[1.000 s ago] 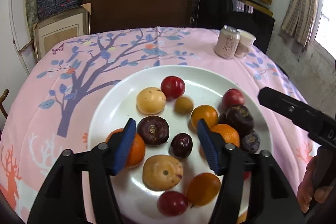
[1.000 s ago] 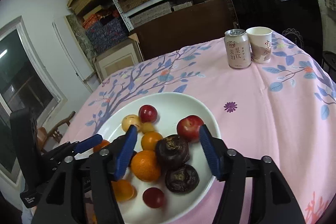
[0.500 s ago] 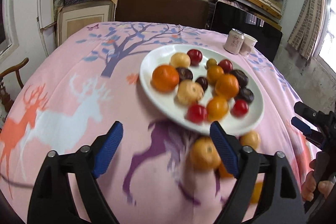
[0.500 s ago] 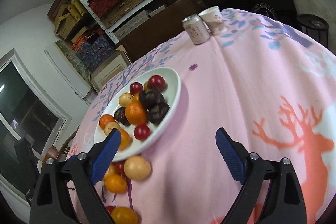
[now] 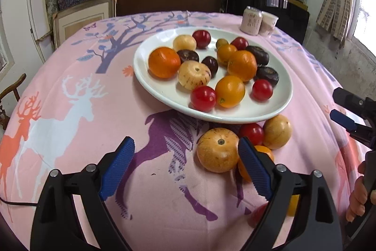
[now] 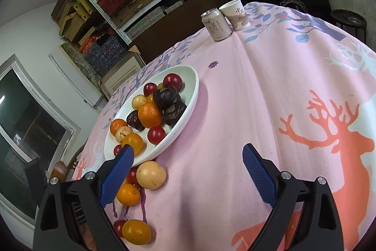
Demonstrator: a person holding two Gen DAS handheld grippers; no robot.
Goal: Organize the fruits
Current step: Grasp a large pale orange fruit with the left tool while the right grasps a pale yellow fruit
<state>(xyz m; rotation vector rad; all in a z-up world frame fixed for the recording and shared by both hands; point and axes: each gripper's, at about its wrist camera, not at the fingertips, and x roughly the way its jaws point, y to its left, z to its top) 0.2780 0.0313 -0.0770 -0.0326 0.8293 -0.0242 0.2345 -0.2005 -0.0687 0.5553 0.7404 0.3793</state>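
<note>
A white plate (image 5: 164, 95) on the pink cloth holds several oranges, red fruits, dark purple fruits and pale yellow ones. Several loose fruits lie on the cloth before it: a pale yellow fruit (image 5: 217, 149), a red one (image 5: 252, 133), a yellow one (image 5: 277, 132) and an orange (image 5: 265, 152). My left gripper (image 5: 185, 147) hovers near them, its jaws opening and pressing on nothing. The pale fruit lies just inside its right finger. My right gripper (image 6: 188, 152) is open and empty over bare cloth, right of the plate (image 6: 188, 114) and the loose fruits (image 6: 151, 174).
A drink can (image 6: 216, 24) and a paper cup (image 6: 236, 13) stand at the table's far side. Shelves of boxes and a dark chair back lie beyond the table. A hand holds the right gripper (image 5: 334, 105) at the left wrist view's right edge.
Both grippers have drawn back from over the plate toward the near side of the table. Their jaws have spread wider. Loose fruits in front of the plate have come into view.
</note>
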